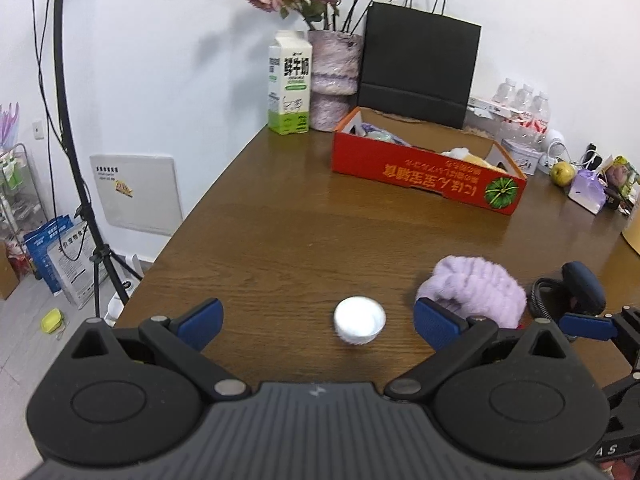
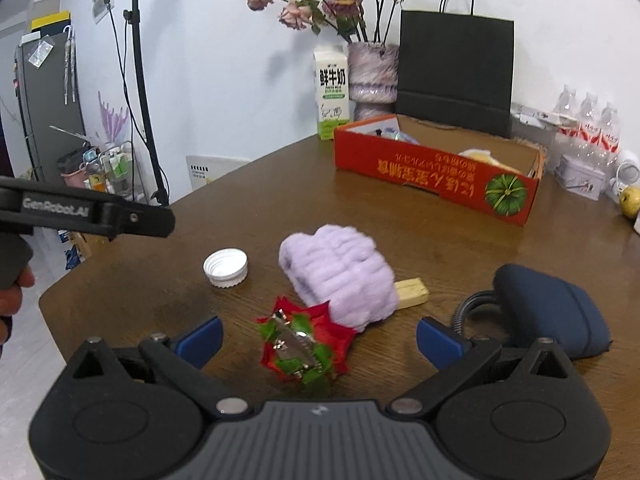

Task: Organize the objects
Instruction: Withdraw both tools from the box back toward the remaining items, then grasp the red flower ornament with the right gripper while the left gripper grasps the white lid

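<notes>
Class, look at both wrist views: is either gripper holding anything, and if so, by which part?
Nothing is held. The left gripper is open with the white cap lying loose between its fingers; the right gripper is open above the red flower clip.

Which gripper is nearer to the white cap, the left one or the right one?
Left. The left gripper is open with the cap between its jaws. The right gripper is open around the red clip, with the cap farther ahead to its left.

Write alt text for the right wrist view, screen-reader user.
The open right gripper hovers over a brown table, its blue-padded fingers straddling a red-and-green hair clip. Beyond lie a fluffy lilac headband, a white bottle cap and a navy pouch, with a red cardboard box further back.
</notes>
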`<move>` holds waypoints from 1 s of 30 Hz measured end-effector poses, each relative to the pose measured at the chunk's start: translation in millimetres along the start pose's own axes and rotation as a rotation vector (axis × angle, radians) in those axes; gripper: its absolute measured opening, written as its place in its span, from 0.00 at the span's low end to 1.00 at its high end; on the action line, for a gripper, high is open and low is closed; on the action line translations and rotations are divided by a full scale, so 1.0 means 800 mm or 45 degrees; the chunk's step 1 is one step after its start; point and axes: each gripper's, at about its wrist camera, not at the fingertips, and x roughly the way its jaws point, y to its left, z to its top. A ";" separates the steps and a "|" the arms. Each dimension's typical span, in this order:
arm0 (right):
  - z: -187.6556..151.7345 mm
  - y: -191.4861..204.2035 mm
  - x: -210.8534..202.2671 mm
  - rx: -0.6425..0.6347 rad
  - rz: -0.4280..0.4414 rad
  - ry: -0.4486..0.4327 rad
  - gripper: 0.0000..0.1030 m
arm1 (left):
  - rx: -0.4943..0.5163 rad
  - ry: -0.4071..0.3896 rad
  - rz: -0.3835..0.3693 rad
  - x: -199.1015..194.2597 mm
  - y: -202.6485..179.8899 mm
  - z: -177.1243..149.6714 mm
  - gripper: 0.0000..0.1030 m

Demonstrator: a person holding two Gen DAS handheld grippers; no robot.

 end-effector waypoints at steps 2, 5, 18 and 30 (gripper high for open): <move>-0.002 0.003 0.006 0.006 0.002 0.009 1.00 | -0.001 0.007 0.008 0.001 0.007 -0.005 1.00; -0.004 0.009 0.014 0.001 0.008 0.028 1.00 | -0.009 0.021 0.015 0.004 0.016 -0.009 1.00; -0.007 0.019 0.019 -0.017 0.053 0.065 0.45 | -0.028 0.032 0.022 0.006 0.029 -0.016 1.00; -0.002 0.019 -0.005 -0.043 0.099 -0.027 0.34 | -0.038 0.039 0.026 0.009 0.029 -0.015 1.00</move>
